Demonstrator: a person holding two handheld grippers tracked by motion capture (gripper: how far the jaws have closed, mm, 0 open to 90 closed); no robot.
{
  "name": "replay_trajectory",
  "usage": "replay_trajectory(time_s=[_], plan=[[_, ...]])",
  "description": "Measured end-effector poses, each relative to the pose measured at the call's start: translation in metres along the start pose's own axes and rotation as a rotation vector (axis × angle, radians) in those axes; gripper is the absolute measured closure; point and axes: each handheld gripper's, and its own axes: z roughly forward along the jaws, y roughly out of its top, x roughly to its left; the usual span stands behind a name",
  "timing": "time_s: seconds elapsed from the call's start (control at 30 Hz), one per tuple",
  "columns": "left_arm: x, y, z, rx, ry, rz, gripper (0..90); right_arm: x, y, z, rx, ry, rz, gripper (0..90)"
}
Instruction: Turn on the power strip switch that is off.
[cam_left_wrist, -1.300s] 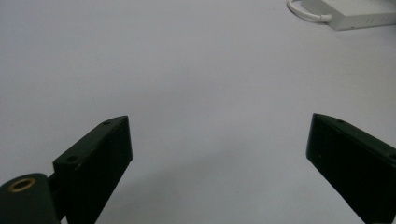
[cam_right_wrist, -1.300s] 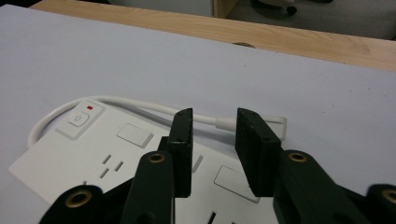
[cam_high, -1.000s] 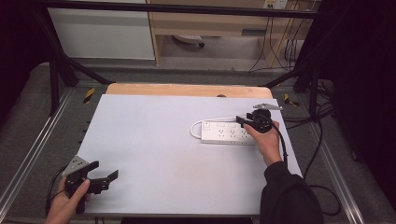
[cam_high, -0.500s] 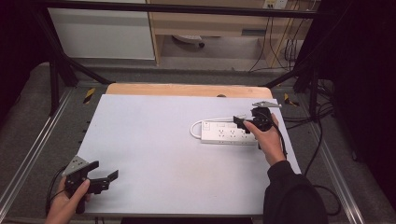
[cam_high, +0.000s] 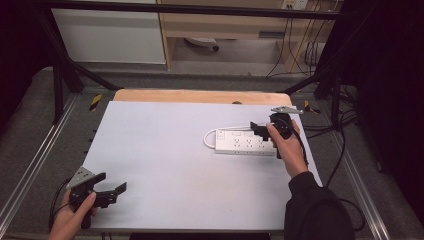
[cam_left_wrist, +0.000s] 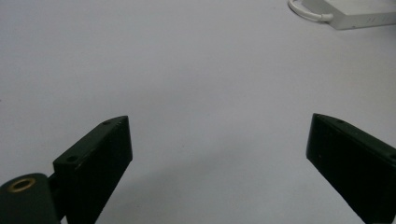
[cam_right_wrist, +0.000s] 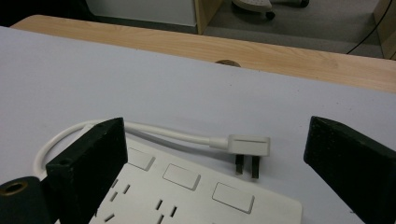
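Nearest the person, at about 7 o'clock on the white table top (cam_high: 165, 165), the left gripper (cam_high: 111, 192) sits low in the left hand (cam_high: 70, 222), its jaws spread wide with nothing between them; in the left gripper view they frame bare table, with the power strip (cam_left_wrist: 359, 16) far off at 1 o'clock. Farther out, at roughly 2 o'clock on the table, the right gripper (cam_high: 257, 129) is held by the right hand (cam_high: 289, 147) over the far right end of the white power strip (cam_high: 245, 142), jaws released and well apart. In the right gripper view the strip's sockets lie just below the jaws, and its white plug (cam_right_wrist: 247, 147) rests on the table just beyond the strip, between the jaws, its cable (cam_right_wrist: 154, 130) looping back at 9 o'clock. Beyond lies the table's wooden edge (cam_high: 200, 96).
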Motion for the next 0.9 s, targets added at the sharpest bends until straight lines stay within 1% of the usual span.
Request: replay_trajectory(time_s=[0.13,0.23,0.4,0.5,0.6,0.9], plan=[[0.0,0.0,0.0,0.0,0.0,-0.001,6.9,0.001,0.002,-0.004,-0.01,0.003,-0.011,6.9],[0.0,0.0,0.0,0.001,0.001,-0.001,6.9,0.001,0.003,-0.008,-0.022,0.012,-0.003,8.8],[0.0,0.0,0.0,0.001,0.001,-0.001,6.9,0.001,0.005,-0.015,-0.039,0.032,-0.004,9.0],[0.0,0.0,0.0,0.0,0.001,-0.001,6.9,0.0,0.006,-0.02,-0.046,0.038,-0.002,9.0],[0.0,0.0,0.0,0.001,0.001,-0.001,6.9,0.001,0.007,-0.026,-0.049,0.041,-0.015,9.0],[0.0,0.0,0.0,0.003,0.002,0.0,6.9,0.001,0.007,-0.044,-0.064,0.072,-0.025,9.3]])
